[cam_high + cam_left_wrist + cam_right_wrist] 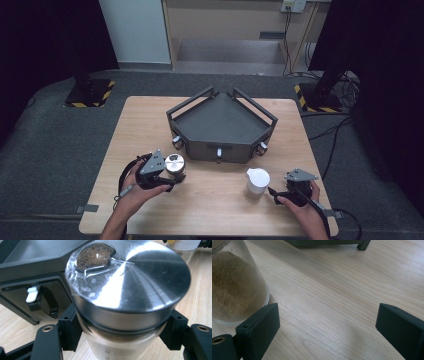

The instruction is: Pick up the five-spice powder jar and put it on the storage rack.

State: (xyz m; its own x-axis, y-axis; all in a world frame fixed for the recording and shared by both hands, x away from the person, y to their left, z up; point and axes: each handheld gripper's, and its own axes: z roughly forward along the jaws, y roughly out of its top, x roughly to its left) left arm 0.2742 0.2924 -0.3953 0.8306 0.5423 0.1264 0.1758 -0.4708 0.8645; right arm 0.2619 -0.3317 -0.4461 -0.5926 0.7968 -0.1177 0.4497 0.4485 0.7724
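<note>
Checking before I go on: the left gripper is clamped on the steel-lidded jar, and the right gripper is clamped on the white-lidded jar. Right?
Not quite. The right gripper is open; the white-lidded jar stands beside its jaws, as the right gripper view shows. The left gripper is indeed clamped on the steel-lidded jar.

Left gripper (170,181) clamped; right gripper (274,195) agape, empty.

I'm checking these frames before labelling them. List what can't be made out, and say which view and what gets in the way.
- Steel-lidded jar, left gripper view: lower body cut off by the bottom edge; the printed marks on the glass are too blurred to read.
- White-lidded jar: in the right gripper view its top is cut off by the upper and left edges.
- Tray, high view: the small fittings on its front are too small to identify.
- Right gripper, high view: jaw gap too small to judge.
</note>
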